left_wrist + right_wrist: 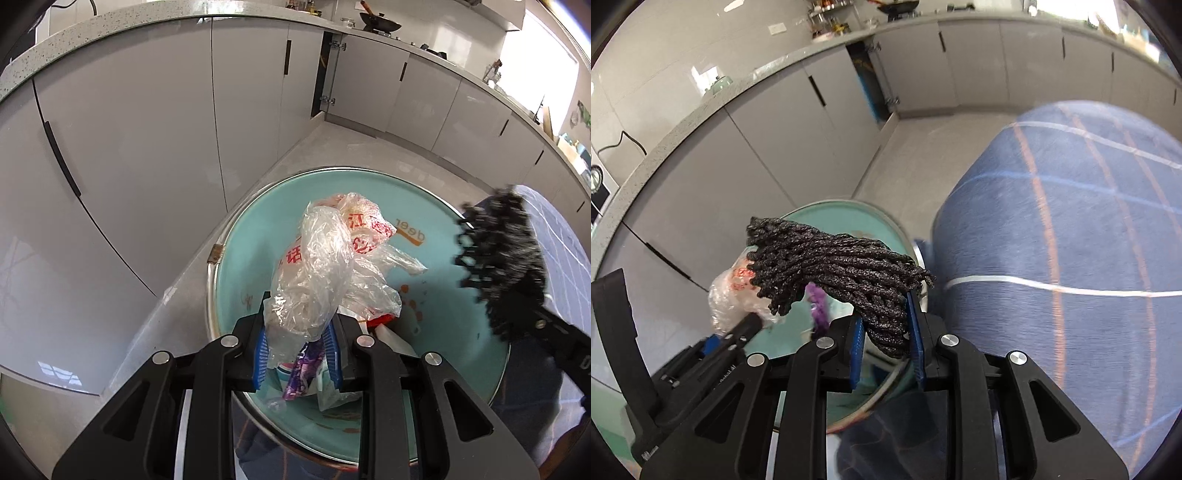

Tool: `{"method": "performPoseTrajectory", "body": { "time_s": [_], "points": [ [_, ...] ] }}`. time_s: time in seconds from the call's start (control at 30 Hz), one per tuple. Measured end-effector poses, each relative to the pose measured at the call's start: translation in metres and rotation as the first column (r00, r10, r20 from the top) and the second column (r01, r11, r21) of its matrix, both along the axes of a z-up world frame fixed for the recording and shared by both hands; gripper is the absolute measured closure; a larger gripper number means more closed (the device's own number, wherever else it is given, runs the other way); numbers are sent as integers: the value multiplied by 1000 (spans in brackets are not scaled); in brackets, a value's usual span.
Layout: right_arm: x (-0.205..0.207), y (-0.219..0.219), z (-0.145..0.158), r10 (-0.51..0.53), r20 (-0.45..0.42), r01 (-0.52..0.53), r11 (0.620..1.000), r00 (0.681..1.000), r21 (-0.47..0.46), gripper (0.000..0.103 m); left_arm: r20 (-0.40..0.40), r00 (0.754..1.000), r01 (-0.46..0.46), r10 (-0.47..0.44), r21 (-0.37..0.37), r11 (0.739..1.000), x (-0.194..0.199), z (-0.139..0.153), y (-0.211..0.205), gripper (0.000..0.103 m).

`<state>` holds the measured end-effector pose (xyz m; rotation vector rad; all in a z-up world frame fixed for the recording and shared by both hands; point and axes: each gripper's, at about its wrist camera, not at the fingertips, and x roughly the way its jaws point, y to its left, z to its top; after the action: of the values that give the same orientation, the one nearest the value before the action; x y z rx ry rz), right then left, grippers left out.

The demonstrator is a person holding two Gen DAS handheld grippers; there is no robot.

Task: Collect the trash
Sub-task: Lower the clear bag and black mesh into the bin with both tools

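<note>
My left gripper (297,354) is shut on a crumpled clear plastic bag with red print (325,258), held above a round teal tabletop (443,295). A purple wrapper (301,373) and other plastic scraps lie under the bag. My right gripper (886,350) is shut on a bundle of black knitted cord (834,269), held over the teal tabletop (842,218). The black bundle also shows in the left wrist view (498,258) at the right. The plastic bag (735,295) and left gripper (727,336) show at the left of the right wrist view.
White kitchen cabinets (147,147) with dark handles run along the left and back under a speckled counter (110,22). One cabinet door (325,70) stands ajar. A wok (380,24) sits on the counter. A blue checked fabric mass (1071,258) fills the right.
</note>
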<state>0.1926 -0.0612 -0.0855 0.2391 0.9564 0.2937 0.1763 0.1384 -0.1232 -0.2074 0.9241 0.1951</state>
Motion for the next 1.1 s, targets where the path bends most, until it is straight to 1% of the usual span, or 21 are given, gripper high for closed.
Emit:
{"method": "performPoseTrajectory", "body": {
  "time_s": [0.1, 0.23, 0.37, 0.47, 0.53, 0.6, 0.73, 0.87, 1.1],
  "points": [
    [8, 5, 0, 3, -10, -3, 1000, 1000, 17, 81, 5, 1000, 12, -12, 31, 999, 8, 5, -10, 77],
    [16, 8, 4, -8, 2, 8, 1000, 1000, -12, 80, 7, 1000, 27, -28, 44, 999, 17, 9, -21, 77],
    [33, 13, -1, -11, -31, 10, 1000, 999, -14, 80, -21, 999, 26, -25, 48, 999, 21, 3, -23, 77],
    [40, 21, -3, 6, -27, -7, 999, 1000, -42, 80, -44, 999, 14, -12, 49, 999, 23, -4, -20, 77],
    [40, 23, -5, 9, -35, -10, 999, 999, -50, 80, -58, 998, 8, -6, 39, 999, 23, -9, -19, 77],
    [39, 23, -8, 7, -44, -10, 999, 999, -53, 80, -63, 998, 6, -3, 46, 999, 24, -10, -18, 77],
    [34, 26, -11, 18, -43, -21, 998, 999, -67, 80, -70, 998, 3, 0, 52, 999, 28, -12, -18, 77],
    [38, 37, -12, 31, -32, -34, 995, 999, -91, 80, -77, 997, -3, 6, 46, 999, 27, -13, -16, 77],
    [39, 43, -18, 50, -34, -53, 994, 998, -97, 80, -83, 997, -8, 12, 51, 999, 29, -14, -17, 77]
  ]
}}
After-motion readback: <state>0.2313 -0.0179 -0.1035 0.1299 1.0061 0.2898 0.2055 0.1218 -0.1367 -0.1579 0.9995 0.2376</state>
